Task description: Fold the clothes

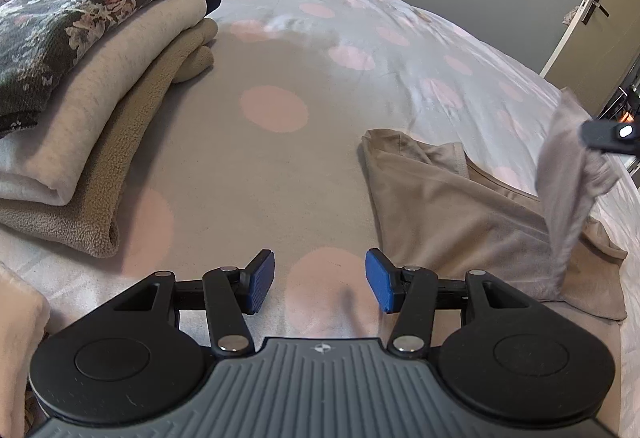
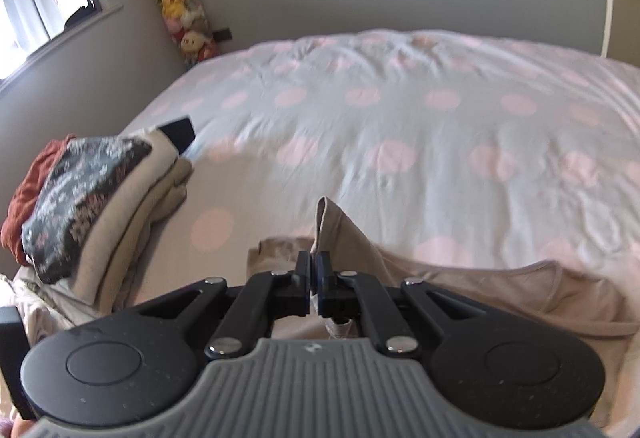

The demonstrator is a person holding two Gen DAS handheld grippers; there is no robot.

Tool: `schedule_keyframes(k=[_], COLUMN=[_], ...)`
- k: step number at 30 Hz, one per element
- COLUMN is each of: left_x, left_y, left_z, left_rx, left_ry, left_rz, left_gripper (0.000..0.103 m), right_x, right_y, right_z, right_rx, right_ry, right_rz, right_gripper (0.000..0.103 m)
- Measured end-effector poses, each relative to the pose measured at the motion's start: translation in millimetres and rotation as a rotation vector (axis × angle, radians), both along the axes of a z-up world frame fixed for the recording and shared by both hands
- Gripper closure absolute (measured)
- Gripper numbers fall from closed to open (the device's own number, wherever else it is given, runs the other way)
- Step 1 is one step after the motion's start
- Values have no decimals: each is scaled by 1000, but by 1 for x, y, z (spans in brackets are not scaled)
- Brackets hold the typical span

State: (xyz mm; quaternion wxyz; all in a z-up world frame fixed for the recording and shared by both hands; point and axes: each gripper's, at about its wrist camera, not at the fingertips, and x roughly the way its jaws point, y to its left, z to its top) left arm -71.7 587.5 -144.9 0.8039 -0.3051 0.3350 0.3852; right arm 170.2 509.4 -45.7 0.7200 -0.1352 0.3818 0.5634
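One beige garment (image 1: 452, 197) lying crumpled on the near right part of the bed, a strip of it lifted up off the rest. Pinched tight on that lifted fold: right gripper (image 2: 314, 266), jaws pressed together on the cloth. Hovering just left of the garment over bare cover: left gripper (image 1: 320, 278), blue pads (image 1: 262, 274) spread apart, nothing between them. Farther left, resting on the dotted bedspread (image 1: 280, 49): a stack of folded clothes (image 1: 80, 85), floral piece on top. Beyond, in the corner, hanging plush toys (image 2: 176, 1).
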Motion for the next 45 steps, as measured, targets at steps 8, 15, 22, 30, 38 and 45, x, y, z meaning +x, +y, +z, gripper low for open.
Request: schedule_keyframes(k=[8,15,22,30,38,45], left_x=[2,8,21,42,63,90], left_y=[6,4,-13,-20,-27,-29], left_z=[-8,-10,3,-10,-17,-26], left_rx=[-4,4,40,2,50,86], left_ry=[-13,-40,-128,-157,-130,-57], left_rz=[4,-19,-102,-121,-119,-176], left_gripper=[55,55,55,56,60,72], right_x=[-27,-21,0,25,53,83], right_y=[46,36,-44,-179,-232,-229], right_z=[-63,-76,-71,-95,-126,-142], right_rx=[-96,-85,-15,-9,-69,-33], right_ry=[36,87,59,-76,-272,-246], right_rz=[80,51,-46,-339,-602,-646], right_gripper=[99,94,93,88,78,78])
